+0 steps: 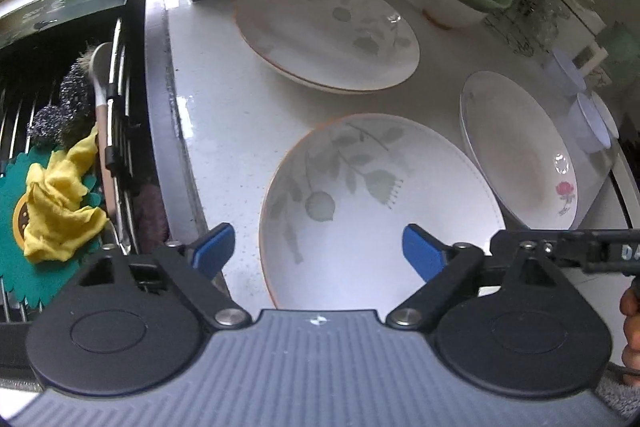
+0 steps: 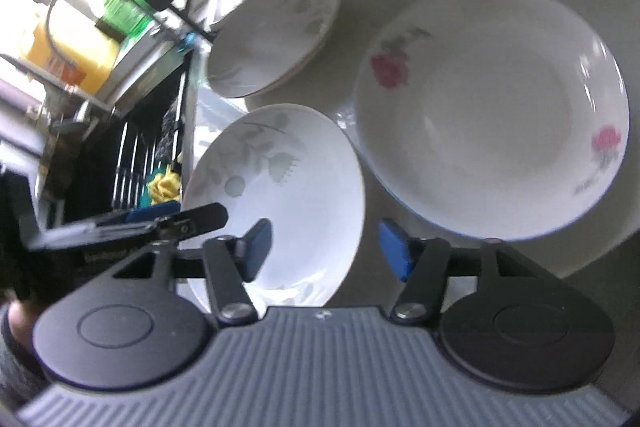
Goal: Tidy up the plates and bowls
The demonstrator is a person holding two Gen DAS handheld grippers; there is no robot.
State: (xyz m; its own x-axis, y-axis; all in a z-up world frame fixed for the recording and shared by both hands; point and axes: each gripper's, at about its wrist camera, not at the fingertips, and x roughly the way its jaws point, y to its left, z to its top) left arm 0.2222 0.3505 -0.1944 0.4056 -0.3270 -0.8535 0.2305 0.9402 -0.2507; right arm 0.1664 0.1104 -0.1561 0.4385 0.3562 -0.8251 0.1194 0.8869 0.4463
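Both claws, left [image 1: 316, 249] and right [image 2: 324, 247], stand open astride the white leaf-patterned ceramic bowl [image 1: 380, 211]; glazed, slippery, breakable, probably best pinched at its rim.

White bowl [image 1: 380, 211], grey leaf pattern, thin orange rim. White plate [image 2: 492, 111], pink roses printed. Pale speckled worktop [image 1: 224, 115]. Yellow cloth [image 1: 60, 203] on teal mat [image 1: 24, 267]. Blue gripper pads [image 1: 420, 255].

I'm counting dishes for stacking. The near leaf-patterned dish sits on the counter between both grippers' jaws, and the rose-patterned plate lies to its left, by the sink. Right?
Not quite. The rose-patterned plate lies to the right of the leaf-patterned dish, away from the sink; the left wrist view shows it. The rest holds: the left gripper and right gripper both straddle that dish.
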